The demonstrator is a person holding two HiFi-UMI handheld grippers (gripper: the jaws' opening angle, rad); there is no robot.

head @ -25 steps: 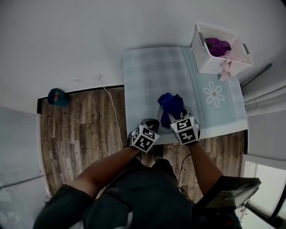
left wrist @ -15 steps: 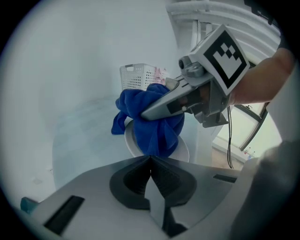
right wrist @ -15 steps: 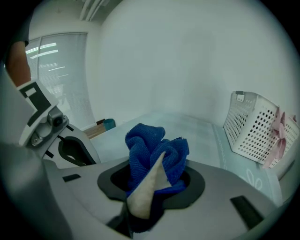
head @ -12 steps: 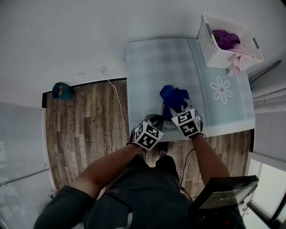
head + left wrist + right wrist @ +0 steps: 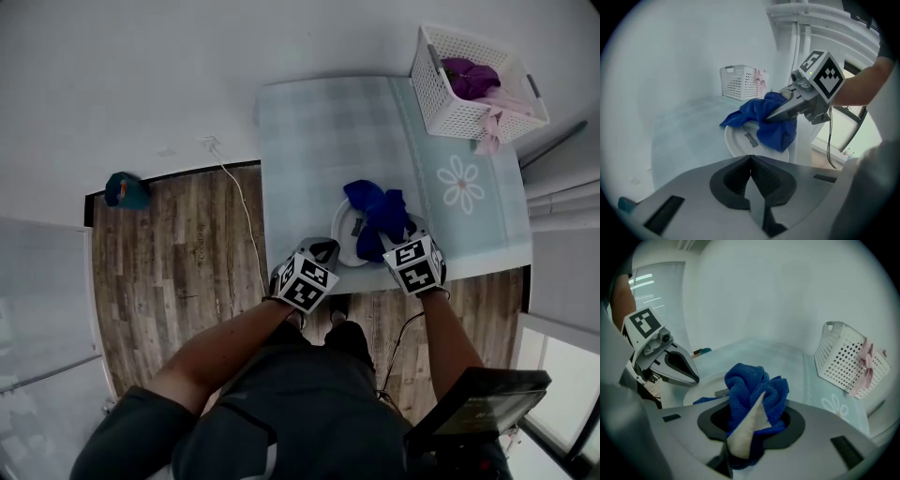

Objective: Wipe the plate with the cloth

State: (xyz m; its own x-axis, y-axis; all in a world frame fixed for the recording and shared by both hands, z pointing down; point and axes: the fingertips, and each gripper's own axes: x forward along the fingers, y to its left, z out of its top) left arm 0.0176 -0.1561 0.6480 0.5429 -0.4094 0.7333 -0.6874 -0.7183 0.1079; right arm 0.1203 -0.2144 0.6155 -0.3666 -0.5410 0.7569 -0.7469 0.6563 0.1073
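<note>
Blue cloth [image 5: 375, 217] sits clamped in my right gripper [image 5: 750, 427], bunched over the white plate [image 5: 339, 223] at the table's [image 5: 309, 141] near edge. My left gripper [image 5: 751, 161], jaws together and empty, is just left of the plate.

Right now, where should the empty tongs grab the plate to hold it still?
Probably the plate by its bare left rim, coming from where the left tongs are. That edge is thin and uncovered; the cloth and right tongs cover the right part. Those left tongs are shut, so open first.
</note>
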